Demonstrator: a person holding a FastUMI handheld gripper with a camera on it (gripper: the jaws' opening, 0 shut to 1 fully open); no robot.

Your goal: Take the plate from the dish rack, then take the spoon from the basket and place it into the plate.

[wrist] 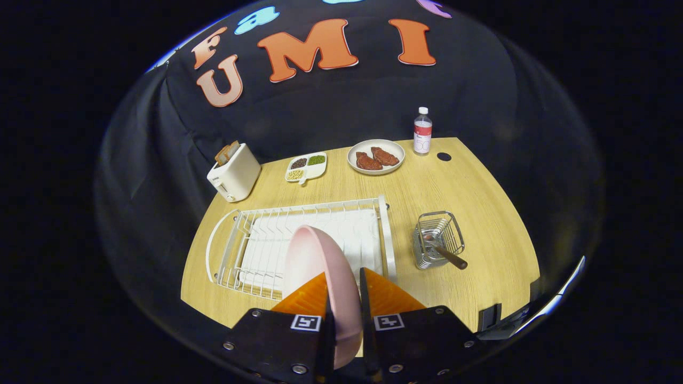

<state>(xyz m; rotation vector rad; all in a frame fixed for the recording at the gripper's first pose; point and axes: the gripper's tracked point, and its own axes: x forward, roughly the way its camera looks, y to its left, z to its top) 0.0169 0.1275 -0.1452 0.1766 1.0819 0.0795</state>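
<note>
A pink plate stands on edge between my fingers, and my gripper is shut on its rim. I hold it lifted above the white wire dish rack, which lies on the wooden table just beyond my fingers. To the right of the rack stands a small wire basket. A spoon with a dark brown handle leans out of it toward the front right.
At the back of the table stand a white toaster with bread, a divided dish of beans, a white plate with two pieces of meat and a small bottle. A dark hole marks the tabletop near the bottle.
</note>
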